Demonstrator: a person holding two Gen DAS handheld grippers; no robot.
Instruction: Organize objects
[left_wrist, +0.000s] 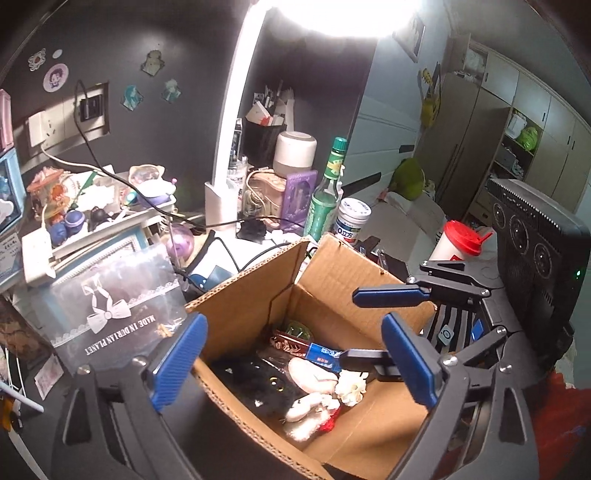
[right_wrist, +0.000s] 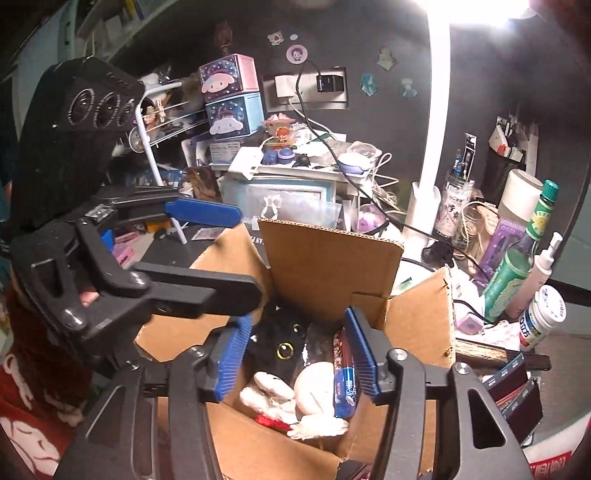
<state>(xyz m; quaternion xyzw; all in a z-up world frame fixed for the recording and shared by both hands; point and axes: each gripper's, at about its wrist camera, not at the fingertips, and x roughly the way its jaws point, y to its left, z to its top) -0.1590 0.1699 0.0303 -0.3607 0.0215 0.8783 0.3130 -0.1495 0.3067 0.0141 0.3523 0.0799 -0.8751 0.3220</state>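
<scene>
The big cardboard box (left_wrist: 258, 291) sits right under both tools. The left tool (left_wrist: 291, 363) and right tool (right_wrist: 299, 354) both stand apart, holding nothing. The black cat toy (right_wrist: 284, 341) lies just below the right tool, nearer it.

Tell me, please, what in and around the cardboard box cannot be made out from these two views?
- Black plush toy: right wrist view, body hidden under the left gripper finger and white plush toys.
- Green object: left wrist view, mostly hidden behind the snack packet.
- Blue packet: print blurred.
- Cardboard box floor: largely covered.
</scene>
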